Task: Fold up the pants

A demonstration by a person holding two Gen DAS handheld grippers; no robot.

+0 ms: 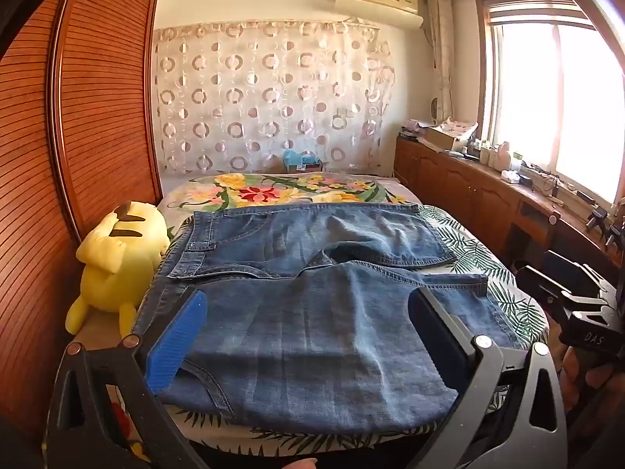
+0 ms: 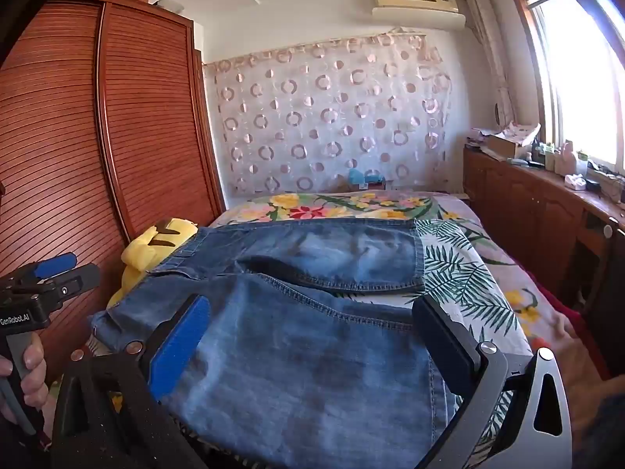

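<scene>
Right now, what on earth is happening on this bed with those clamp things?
A person is folding a pair of jeans spread on the bed, using a handheld left gripper and right gripper. Both have their jaws wide open over the denim and grip nothing. The jeans already lie doubled over, one layer across another. A yellow plush toy sits at the bed's left edge beside the wardrobe.

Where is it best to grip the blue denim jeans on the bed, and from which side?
Probably the blue denim jeans at the near leg's hem on the right, approached from the right side. That stitched edge lies flat and free on the leaf-print bedsheet, so a finger could slide underneath.
</scene>
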